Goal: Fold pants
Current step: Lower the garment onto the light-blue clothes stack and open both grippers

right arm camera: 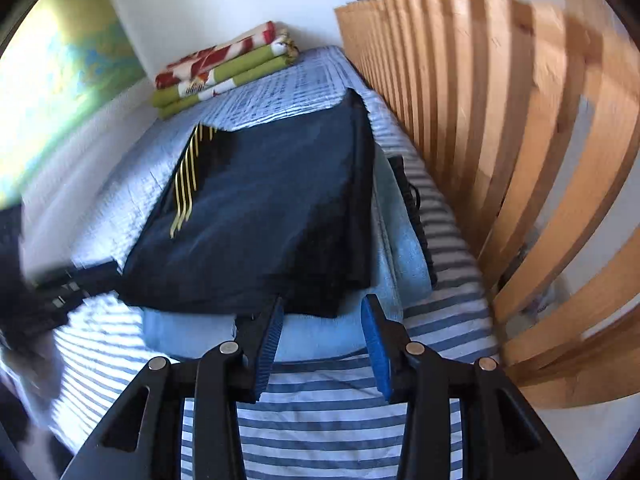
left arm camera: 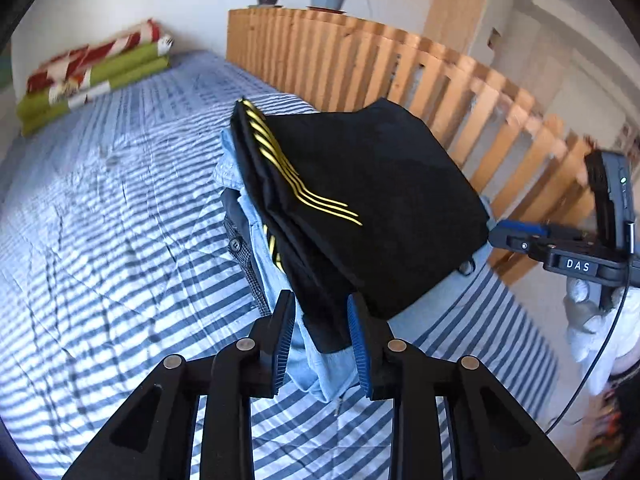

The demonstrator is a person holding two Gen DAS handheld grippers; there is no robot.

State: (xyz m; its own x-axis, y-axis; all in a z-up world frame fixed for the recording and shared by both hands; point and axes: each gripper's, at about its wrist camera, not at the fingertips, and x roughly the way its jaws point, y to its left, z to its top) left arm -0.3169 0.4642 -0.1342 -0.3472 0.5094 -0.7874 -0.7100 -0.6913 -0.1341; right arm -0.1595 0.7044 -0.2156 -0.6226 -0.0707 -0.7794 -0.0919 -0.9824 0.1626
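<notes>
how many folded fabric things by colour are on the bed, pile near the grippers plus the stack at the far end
black with yellow stripes: 1, the black pants on top
light blue: 1
dark checked: 1
green: 1
red and white: 1
total: 5 that show; more layers may be hidden

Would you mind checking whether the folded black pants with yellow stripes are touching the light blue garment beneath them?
Touching: the right wrist view shows the black pants lying flat on the light blue garment, no gap.

Black pants (left arm camera: 380, 200) hide most clothes stacked beneath.
</notes>
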